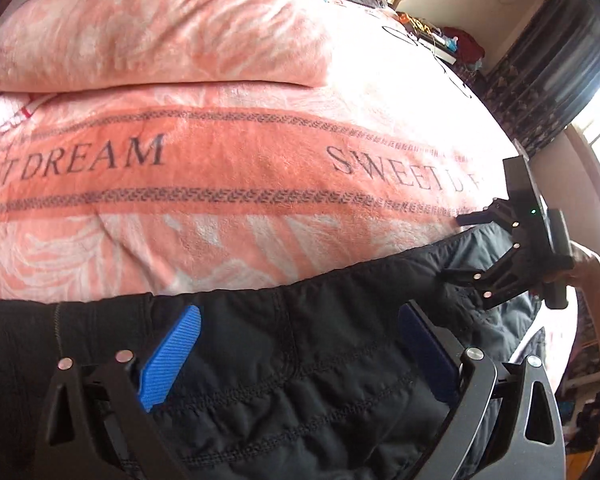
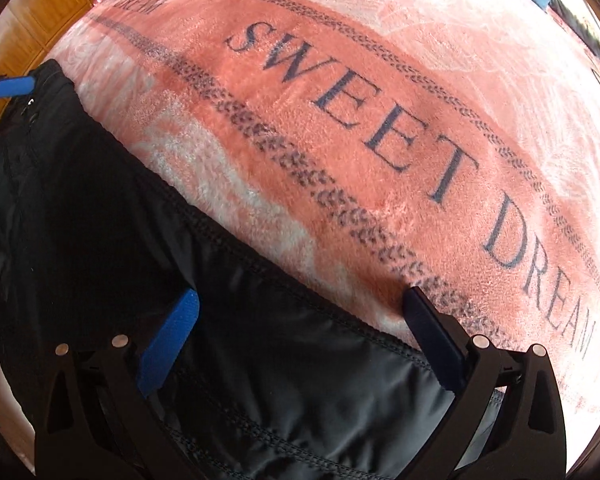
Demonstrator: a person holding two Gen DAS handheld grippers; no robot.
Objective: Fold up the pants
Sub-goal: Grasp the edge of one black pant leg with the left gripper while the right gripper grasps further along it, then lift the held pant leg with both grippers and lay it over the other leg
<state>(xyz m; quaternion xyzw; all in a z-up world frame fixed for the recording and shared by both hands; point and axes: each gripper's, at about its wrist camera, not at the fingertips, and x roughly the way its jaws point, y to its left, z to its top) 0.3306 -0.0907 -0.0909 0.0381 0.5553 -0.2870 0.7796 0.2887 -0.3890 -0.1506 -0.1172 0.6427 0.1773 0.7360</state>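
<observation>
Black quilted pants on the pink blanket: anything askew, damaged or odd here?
Nothing stands out. The black quilted pants lie along the near edge of the pink "SWEET DREAM" blanket, puckered but intact. Both grippers, left and right, have jaws open over the fabric.

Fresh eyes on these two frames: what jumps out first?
The pink blanket printed with "SWEET DREAM" in dark letters fills the upper part of both views. Black quilted pants lie stretched along its near edge. The left tool and right tool are both spread open over the fabric, blue pads showing, and the right one also appears at the far right of the left view.
</observation>
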